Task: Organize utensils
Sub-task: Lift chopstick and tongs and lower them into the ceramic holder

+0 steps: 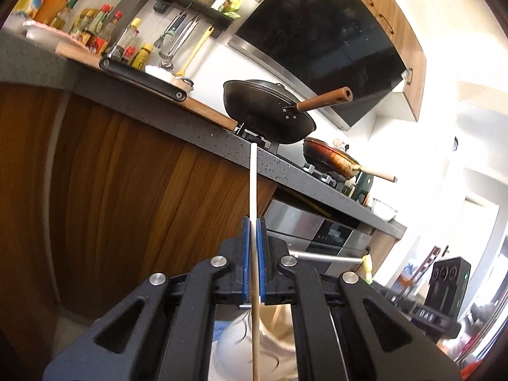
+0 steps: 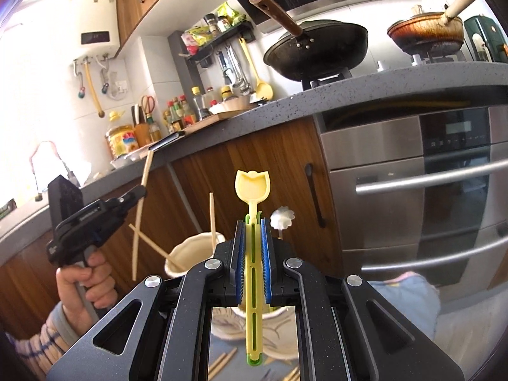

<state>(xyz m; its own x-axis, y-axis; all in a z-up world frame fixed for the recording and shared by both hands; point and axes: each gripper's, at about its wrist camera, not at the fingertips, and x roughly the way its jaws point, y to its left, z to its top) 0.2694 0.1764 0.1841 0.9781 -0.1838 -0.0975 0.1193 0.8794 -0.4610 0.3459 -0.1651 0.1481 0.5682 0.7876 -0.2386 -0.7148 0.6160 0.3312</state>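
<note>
Right wrist view, cream holder [image 2: 187,254] with chopsticks [image 2: 212,219], right gripper [image 2: 253,225] clamping yellow spoon [image 2: 252,187], left gripper [image 2: 139,193] pinching chopstick [image 2: 141,203].

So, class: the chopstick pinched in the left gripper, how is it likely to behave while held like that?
The chopstick looks stiff: it runs straight past the left gripper with no sag. It is thin, so probably light. The flat pads clamp only a short stretch of a long smooth stick, so it may pivot or slip if bumped.

Black tongs [image 2: 252,222], blue pads [image 2: 265,238], striped sleeve [image 2: 38,346].
</note>
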